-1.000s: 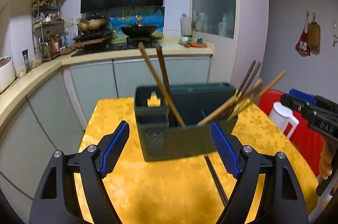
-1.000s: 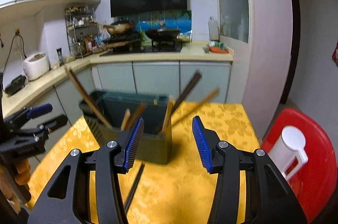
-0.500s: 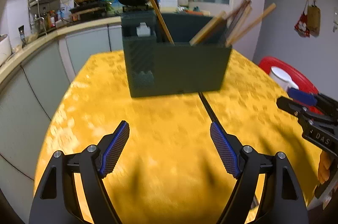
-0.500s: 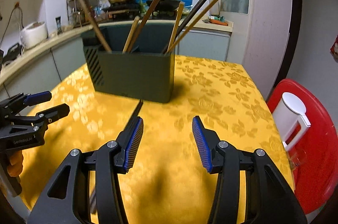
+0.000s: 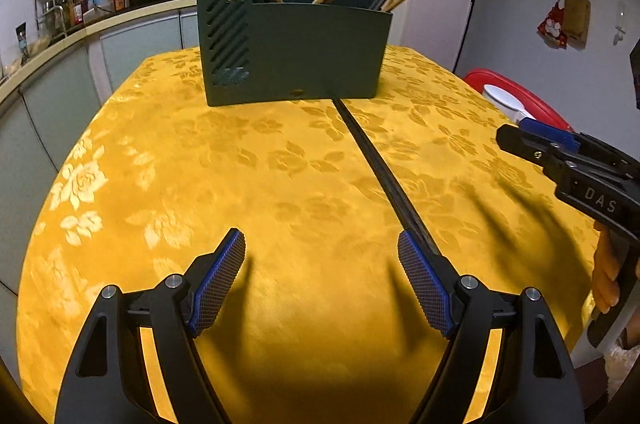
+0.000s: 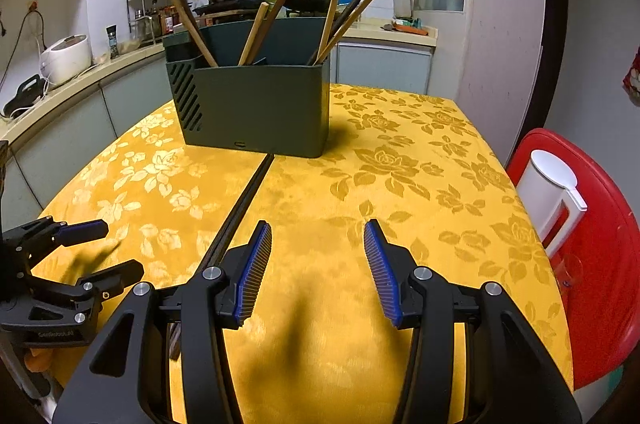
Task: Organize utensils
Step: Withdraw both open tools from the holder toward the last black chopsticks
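Now both grippers, left gripper (image 5: 320,252) and right gripper (image 6: 318,244), are wide apart; go low and pinch the black chopstick (image 5: 376,168) in its middle, then drop it in the green holder (image 5: 296,52).

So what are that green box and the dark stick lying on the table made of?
The green box looks like matte moulded plastic: smooth walls, slotted vents on one end. The dark stick, a chopstick or a pair, is black with a slight sheen, perhaps lacquered wood or plastic; the pictures leave that open.
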A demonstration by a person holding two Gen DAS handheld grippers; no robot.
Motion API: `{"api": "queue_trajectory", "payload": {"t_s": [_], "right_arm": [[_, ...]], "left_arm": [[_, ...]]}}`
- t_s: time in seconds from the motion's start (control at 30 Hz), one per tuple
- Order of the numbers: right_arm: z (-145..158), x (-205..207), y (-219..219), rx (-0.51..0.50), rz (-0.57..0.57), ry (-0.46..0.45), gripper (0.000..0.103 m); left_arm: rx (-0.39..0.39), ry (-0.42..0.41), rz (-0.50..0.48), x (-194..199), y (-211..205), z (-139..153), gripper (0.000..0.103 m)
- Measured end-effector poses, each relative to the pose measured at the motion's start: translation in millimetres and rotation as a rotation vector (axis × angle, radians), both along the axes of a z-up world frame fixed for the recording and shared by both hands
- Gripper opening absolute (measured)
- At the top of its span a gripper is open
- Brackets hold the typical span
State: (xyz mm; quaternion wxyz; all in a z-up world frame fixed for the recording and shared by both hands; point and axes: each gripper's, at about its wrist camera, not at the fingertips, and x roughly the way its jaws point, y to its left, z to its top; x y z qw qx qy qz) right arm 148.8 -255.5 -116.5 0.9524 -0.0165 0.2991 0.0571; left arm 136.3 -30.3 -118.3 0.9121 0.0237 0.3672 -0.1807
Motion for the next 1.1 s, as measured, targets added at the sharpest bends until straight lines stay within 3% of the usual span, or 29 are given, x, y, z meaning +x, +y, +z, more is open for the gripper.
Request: {"api": "queue_trajectory", "payload": {"t_s": [0.47, 0.87, 1.1], "right_arm": [[0, -22, -6, 0.025, -0.009, -0.028, 0.047], [3, -30, -10, 0.038, -0.017, -0.04, 0.047], [2, -31, -12, 0.044, -0.024, -0.035, 0.047]], "left_arm": [[0.001, 0.0, -0.083, -45, -16, -8, 0.076], [0.082, 0.016, -0.077, -46, -33, -18, 0.076], [0.08, 0.025, -0.042, -40, -28, -18, 0.076]]}}
